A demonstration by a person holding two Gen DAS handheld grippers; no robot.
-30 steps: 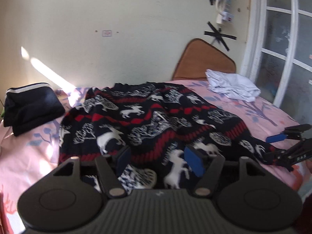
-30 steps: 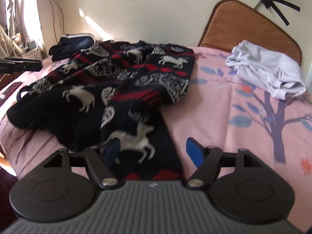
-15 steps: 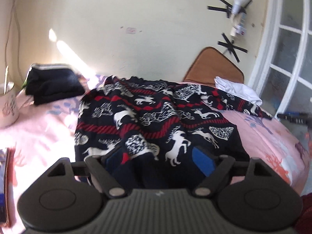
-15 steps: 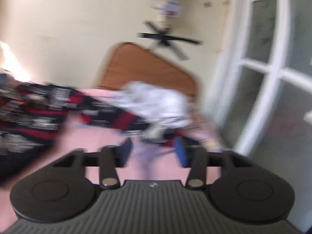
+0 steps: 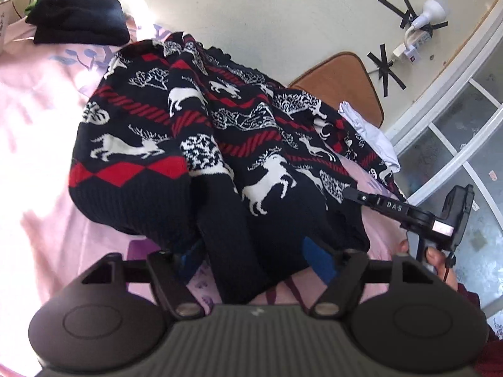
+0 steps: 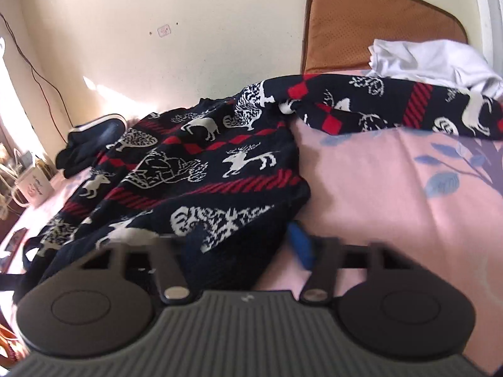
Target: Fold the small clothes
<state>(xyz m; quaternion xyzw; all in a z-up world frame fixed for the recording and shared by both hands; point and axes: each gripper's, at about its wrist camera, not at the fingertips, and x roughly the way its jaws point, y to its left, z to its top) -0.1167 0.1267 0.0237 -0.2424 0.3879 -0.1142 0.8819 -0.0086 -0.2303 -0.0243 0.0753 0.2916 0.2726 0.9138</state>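
A black knit sweater [image 5: 239, 144] with red bands and white reindeer lies rumpled on the pink bedsheet [image 5: 41, 144]. My left gripper [image 5: 254, 254] is open, its jaws set wide around the sweater's dark ribbed hem. My right gripper [image 6: 242, 245] is open too, with the sweater's [image 6: 204, 169] lower edge between its fingers; its left finger is hidden under the cloth. One sleeve [image 6: 408, 106] stretches right across the bed. The right gripper [image 5: 408, 210] also shows at the sweater's right edge in the left wrist view.
A folded black garment [image 5: 78, 15] sits at the far left of the bed. A crumpled white garment [image 6: 433, 59] lies by the brown headboard cushion [image 6: 377, 22]. A white mug [image 6: 34, 185] stands at the left. A glass-paned door [image 5: 465, 144] is on the right.
Both grippers have moved in low over the sweater's hem, cloth now between their fingers. The right gripper swung back from facing the door. The sleeve is now spread out to the right.
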